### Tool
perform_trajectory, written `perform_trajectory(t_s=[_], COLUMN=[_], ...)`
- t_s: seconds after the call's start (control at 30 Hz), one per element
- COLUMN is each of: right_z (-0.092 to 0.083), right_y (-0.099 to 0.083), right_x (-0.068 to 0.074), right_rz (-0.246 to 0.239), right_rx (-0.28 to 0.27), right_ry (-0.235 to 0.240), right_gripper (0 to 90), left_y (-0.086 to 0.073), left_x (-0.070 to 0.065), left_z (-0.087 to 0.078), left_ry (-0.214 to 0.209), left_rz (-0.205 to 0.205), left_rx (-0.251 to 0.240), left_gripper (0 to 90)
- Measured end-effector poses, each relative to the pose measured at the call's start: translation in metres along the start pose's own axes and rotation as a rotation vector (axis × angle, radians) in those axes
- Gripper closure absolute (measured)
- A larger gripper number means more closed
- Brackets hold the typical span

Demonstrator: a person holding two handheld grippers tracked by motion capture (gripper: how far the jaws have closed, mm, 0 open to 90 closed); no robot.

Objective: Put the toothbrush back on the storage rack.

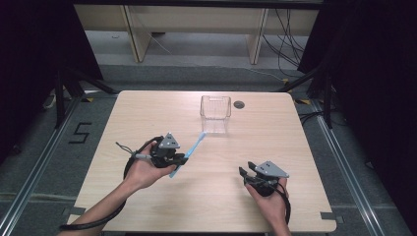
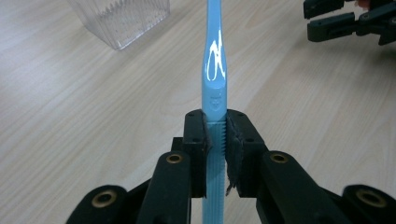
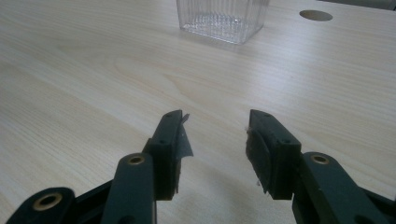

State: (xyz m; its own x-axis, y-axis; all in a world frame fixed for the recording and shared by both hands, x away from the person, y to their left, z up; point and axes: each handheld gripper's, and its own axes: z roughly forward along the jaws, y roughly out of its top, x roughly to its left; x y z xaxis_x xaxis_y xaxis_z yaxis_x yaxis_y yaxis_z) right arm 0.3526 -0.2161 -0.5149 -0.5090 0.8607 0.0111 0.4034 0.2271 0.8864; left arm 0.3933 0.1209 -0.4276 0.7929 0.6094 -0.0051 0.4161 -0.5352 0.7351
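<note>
left gripper [image 1: 183,158] clenched on blue toothbrush [image 1: 191,151], bare tabletop [image 1: 275,142] between it and clear container [image 1: 215,112]; right gripper [image 1: 246,174] released.

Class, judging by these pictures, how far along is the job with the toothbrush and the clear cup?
Done: the left gripper has clamped the blue toothbrush by its handle. In hand: it holds the brush out toward the clear cup. Left: the brush is not yet in the cup. The right gripper waits open and empty.
</note>
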Motion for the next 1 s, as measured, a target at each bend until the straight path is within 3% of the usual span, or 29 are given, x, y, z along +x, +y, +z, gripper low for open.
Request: perform_trajectory(t_s=[0.4, 0.43, 0.47, 0.6, 0.63, 0.73, 0.8, 0.87, 0.9, 1.0], right_z=[-0.001, -0.002, -0.002, 0.000, 0.000, -0.001, 0.000, 0.000, 0.000, 0.000], right_y=[0.000, 0.000, 0.000, -0.001, 0.000, 0.000, 0.000, 0.000, 0.000, 0.000], right_x=[0.000, 0.002, 0.002, 0.003, 0.000, 0.001, 0.003, 0.001, 0.000, 0.000], right_rz=[0.005, 0.023, 0.028, 0.030, 0.000, -0.005, 0.028, 0.002, -0.017, -0.017], right_rx=[0.004, 0.016, 0.017, -0.002, -0.004, 0.005, 0.007, 0.003, 0.000, 0.000], right_ry=[0.000, 0.002, 0.001, 0.005, -0.002, -0.009, 0.003, 0.000, 0.000, 0.000], right_gripper=[56.3, 56.3, 56.3, 56.2, 56.2, 56.2, 56.1, 56.1, 56.2, 56.2], left_y=[-0.005, -0.006, -0.007, -0.013, -0.014, -0.018, -0.020, -0.021, -0.022, -0.025], left_x=[0.004, 0.004, 0.004, 0.005, 0.006, 0.008, 0.009, 0.009, 0.009, 0.009], left_z=[-0.005, -0.006, -0.005, -0.006, -0.006, -0.007, -0.007, -0.008, -0.008, -0.009], left_ry=[0.012, 0.019, 0.009, 0.023, 0.021, 0.024, 0.020, 0.024, 0.025, 0.027], left_rz=[-0.017, -0.019, -0.040, -0.052, -0.061, -0.068, -0.069, -0.069, -0.073, -0.074], left_rx=[-0.133, -0.147, -0.175, -0.220, -0.228, -0.253, -0.277, -0.288, -0.318, -0.355], left_gripper=[78.5, 78.5, 78.5, 78.5, 78.5, 78.5, 78.5, 78.5, 78.5, 78.5])
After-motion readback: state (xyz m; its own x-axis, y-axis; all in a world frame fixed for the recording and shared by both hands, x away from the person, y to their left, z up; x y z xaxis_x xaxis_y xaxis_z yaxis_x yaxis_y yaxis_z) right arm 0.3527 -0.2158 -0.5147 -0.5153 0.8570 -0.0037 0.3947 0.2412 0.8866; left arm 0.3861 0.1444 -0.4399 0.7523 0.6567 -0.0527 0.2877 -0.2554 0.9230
